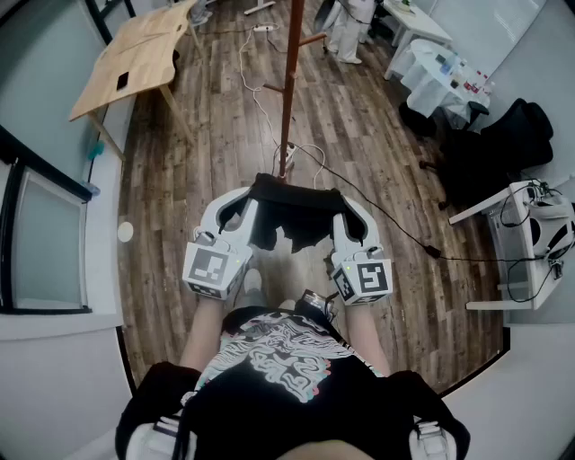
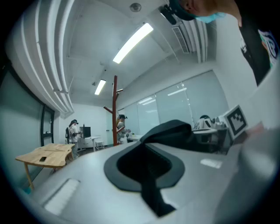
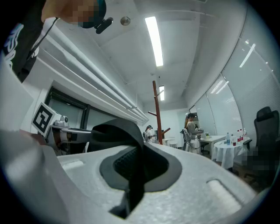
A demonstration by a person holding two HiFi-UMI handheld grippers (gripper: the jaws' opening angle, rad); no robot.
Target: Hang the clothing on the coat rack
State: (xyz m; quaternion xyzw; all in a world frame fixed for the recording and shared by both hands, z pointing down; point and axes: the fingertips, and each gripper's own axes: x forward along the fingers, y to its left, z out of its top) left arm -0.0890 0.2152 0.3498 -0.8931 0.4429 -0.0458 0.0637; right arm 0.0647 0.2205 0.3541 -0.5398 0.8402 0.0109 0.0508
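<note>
A black garment (image 1: 292, 214) hangs stretched between my two grippers, in front of my body. My left gripper (image 1: 255, 196) is shut on its left edge, and my right gripper (image 1: 335, 205) is shut on its right edge. In the left gripper view the left gripper (image 2: 151, 175) has dark cloth (image 2: 175, 131) pinched in its closed jaws. The right gripper (image 3: 135, 175) clamps the same cloth (image 3: 116, 131) in the right gripper view. The brown coat rack (image 1: 289, 81) stands on the wood floor just beyond the garment, its pole (image 2: 115, 109) upright ahead with short pegs (image 3: 156, 109).
A wooden table (image 1: 139, 54) stands at the far left. A white round table (image 1: 440, 72), a black office chair (image 1: 503, 135) and a white desk (image 1: 530, 234) line the right side. Cables (image 1: 395, 225) cross the floor by the rack's base. People (image 1: 346, 22) stand at the back.
</note>
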